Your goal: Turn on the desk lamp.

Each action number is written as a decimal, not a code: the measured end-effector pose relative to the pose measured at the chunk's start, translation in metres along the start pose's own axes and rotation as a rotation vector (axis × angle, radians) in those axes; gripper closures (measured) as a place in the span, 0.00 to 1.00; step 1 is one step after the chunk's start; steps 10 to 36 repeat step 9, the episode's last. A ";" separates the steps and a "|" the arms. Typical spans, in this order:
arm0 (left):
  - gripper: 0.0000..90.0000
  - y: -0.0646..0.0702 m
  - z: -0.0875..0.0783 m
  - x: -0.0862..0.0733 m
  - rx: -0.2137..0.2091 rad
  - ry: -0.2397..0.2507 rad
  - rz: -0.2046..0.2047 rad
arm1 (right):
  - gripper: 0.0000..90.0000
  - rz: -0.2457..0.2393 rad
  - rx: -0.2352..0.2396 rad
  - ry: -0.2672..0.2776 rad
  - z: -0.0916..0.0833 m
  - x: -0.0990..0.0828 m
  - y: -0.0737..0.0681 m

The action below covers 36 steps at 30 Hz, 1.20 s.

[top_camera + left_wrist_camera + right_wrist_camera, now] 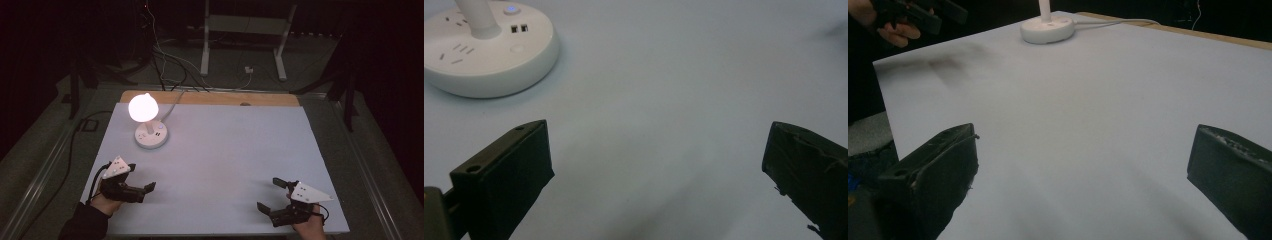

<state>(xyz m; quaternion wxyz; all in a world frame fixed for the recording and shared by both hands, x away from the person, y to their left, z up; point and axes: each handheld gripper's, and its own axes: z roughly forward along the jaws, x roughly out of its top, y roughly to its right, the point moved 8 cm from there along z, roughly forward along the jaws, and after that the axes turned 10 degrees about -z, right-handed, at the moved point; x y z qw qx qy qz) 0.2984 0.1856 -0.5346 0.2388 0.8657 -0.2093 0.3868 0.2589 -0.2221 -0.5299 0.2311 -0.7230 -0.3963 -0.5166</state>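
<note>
One lit lamp (144, 112) is standing at the far left of the white surface (235, 165), glowing globe showing in the high view. Left gripper view is showing its round base (484, 47) close up: sockets, USB ports, blue light. Right gripper view is catching its white cord (1118, 22). Left hand-held gripper (142, 187) is sitting near the lamp, jaws spread, empty. Right hand-held gripper (270, 195) is well apart, spread, empty.

A pale sheet covers the wooden table (210, 98), bearing a lit lamp (150, 131), seemingly nothing else.
</note>
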 end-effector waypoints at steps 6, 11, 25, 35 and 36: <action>0.00 -0.005 0.004 -0.016 -0.018 -0.039 0.042 | 0.00 0.000 0.002 -0.005 0.000 -0.001 0.000; 0.00 -0.007 0.006 -0.020 -0.016 -0.053 0.042 | 0.00 0.001 0.002 -0.005 0.001 -0.001 0.000; 0.00 -0.007 0.006 -0.020 -0.016 -0.053 0.042 | 0.00 0.001 0.002 -0.005 0.001 -0.001 0.000; 0.00 -0.007 0.006 -0.020 -0.016 -0.053 0.042 | 0.00 0.001 0.002 -0.005 0.001 -0.001 0.000; 0.00 -0.007 0.006 -0.020 -0.016 -0.053 0.042 | 0.00 0.001 0.002 -0.005 0.001 -0.001 0.000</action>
